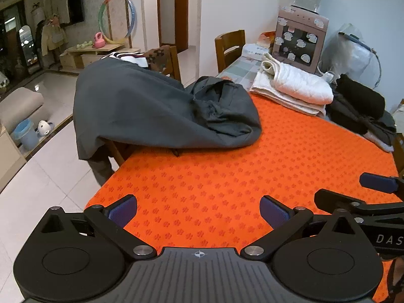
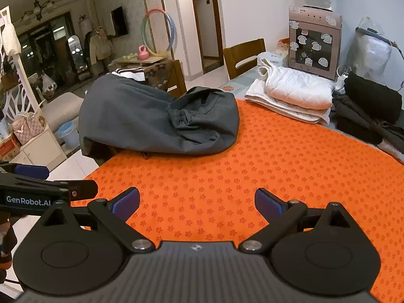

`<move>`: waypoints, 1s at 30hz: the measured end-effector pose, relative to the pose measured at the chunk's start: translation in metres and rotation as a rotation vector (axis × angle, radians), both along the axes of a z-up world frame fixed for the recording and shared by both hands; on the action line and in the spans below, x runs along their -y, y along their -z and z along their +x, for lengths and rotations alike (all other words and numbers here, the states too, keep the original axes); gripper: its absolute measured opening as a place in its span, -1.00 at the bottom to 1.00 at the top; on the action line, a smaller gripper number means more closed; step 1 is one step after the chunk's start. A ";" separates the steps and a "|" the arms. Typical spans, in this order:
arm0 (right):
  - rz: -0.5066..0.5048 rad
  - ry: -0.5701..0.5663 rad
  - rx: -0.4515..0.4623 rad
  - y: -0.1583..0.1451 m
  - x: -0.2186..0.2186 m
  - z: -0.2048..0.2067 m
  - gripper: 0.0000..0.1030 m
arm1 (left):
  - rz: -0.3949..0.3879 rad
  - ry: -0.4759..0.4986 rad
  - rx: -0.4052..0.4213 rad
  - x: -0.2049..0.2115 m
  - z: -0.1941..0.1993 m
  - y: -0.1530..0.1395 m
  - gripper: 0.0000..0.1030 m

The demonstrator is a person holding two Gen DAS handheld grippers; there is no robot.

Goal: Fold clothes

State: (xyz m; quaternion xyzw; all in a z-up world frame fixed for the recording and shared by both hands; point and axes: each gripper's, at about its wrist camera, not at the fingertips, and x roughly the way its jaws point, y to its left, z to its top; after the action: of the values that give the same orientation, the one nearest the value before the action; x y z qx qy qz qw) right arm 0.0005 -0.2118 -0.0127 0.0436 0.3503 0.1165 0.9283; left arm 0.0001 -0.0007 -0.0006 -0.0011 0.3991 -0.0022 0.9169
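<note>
Both grippers (image 1: 198, 210) (image 2: 197, 203) empty; trousers (image 1: 156, 111) half-overhanging.

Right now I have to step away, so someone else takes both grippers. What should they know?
Left gripper: open, empty, over the orange mat.
Right gripper: open, empty, beside it.
Grey garment: unfolded heap at the mat's far left edge, draped over a chair there.
Done, it seems: white stack and dark stack folded at the back.
Left: pull the grey garment onto the mat, spread, fold.
</note>
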 end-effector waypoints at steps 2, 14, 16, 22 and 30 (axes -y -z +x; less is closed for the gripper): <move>0.000 0.003 -0.001 0.001 0.001 0.000 0.93 | -0.002 -0.002 -0.002 0.001 0.000 0.001 1.00; 0.007 0.018 -0.009 0.005 0.011 0.003 0.94 | -0.010 0.002 0.000 0.008 0.002 -0.002 1.00; 0.010 0.021 -0.010 0.005 0.013 0.004 0.94 | -0.004 0.008 0.003 0.011 0.003 -0.002 1.00; 0.012 0.027 -0.010 0.005 0.014 0.007 0.94 | -0.004 0.006 0.001 0.009 0.006 0.003 1.00; 0.012 0.032 -0.009 0.004 0.015 0.008 0.94 | -0.002 0.002 -0.002 0.011 0.006 0.001 1.00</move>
State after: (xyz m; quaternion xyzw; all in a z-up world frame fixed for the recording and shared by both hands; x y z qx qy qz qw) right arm 0.0087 -0.2271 -0.0172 0.0554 0.3528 0.1036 0.9283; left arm 0.0063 -0.0114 -0.0015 -0.0018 0.4000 -0.0037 0.9165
